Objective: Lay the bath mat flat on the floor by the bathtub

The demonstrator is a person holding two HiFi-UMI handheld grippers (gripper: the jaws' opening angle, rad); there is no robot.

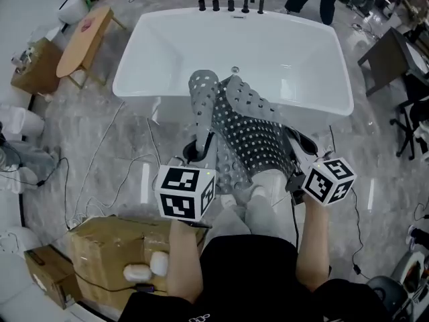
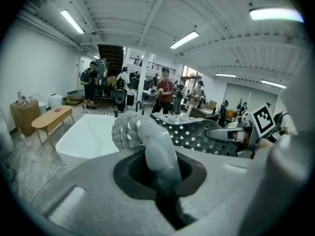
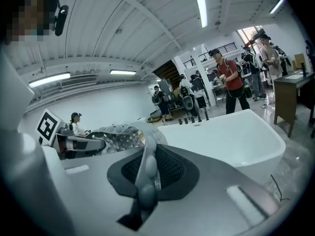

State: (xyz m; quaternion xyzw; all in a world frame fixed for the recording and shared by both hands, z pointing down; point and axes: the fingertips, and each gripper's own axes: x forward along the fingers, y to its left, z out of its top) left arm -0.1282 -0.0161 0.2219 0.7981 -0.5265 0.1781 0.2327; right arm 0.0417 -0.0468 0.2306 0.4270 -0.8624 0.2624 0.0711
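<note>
Head view: bath mat hangs crumpled between my left gripper and right gripper, over the floor by the bathtub rim, not yet laid; left gripper view: jaws pinching a fold; right gripper view: jaws pinching its edge.

A cardboard box sits well apart from a wooden bench.

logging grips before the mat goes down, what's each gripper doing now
Left gripper: closed on the bath mat.
Right gripper: closed on the bath mat too.
</note>
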